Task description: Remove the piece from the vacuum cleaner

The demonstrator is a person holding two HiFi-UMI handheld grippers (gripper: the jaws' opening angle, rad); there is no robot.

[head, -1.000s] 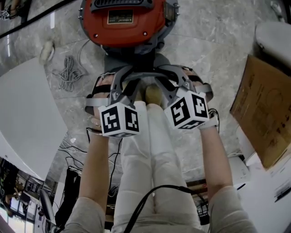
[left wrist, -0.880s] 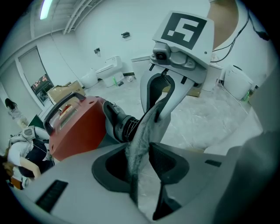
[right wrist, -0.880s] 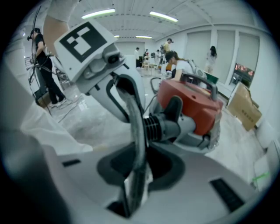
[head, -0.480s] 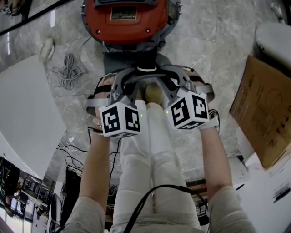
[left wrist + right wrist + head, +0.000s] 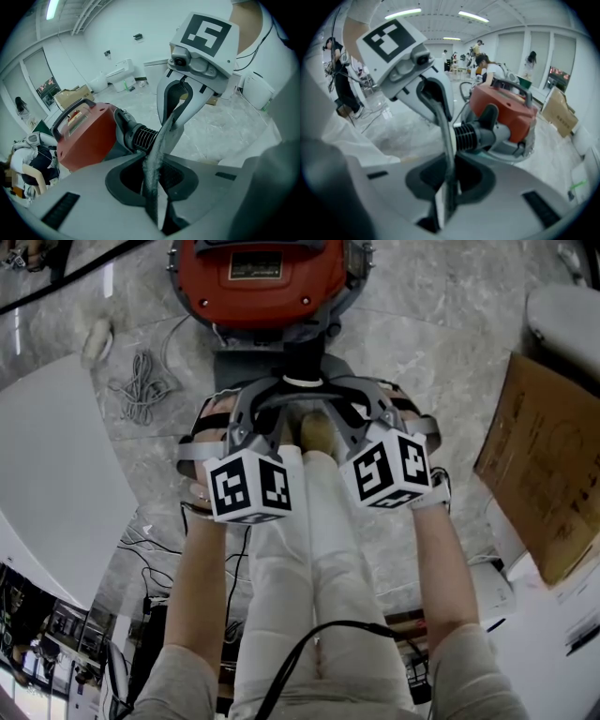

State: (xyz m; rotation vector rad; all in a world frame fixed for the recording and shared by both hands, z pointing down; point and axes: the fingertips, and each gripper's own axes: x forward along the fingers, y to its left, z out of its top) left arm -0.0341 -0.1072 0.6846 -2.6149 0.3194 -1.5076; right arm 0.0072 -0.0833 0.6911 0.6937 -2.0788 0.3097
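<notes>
We hold the left gripper (image 5: 168,129) and right gripper (image 5: 448,140) with jaws just drawn together, nothing visible between them, tips meeting at the red vacuum cleaner's (image 5: 258,282) ribbed hose cuff (image 5: 143,136).

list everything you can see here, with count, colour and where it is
vacuum cleaner: one, red with a dark handle, on the floor ahead
hose piece: one, black and ribbed, plugged into the vacuum's front
cable bundle: one, grey, on the floor left of the vacuum
cardboard box: one, brown, far right
tabletop: one, white, far left
bystanders: several, background of the right gripper view
legs: two, white trousers, centre
forearms: two, bare, grey sleeves
left gripper: one, grey with a marker cube; jaws have just been closing, now together beside the hose piece, nothing visible between them
right gripper: one, same look; jaws likewise just closing, together, nothing visible between them
</notes>
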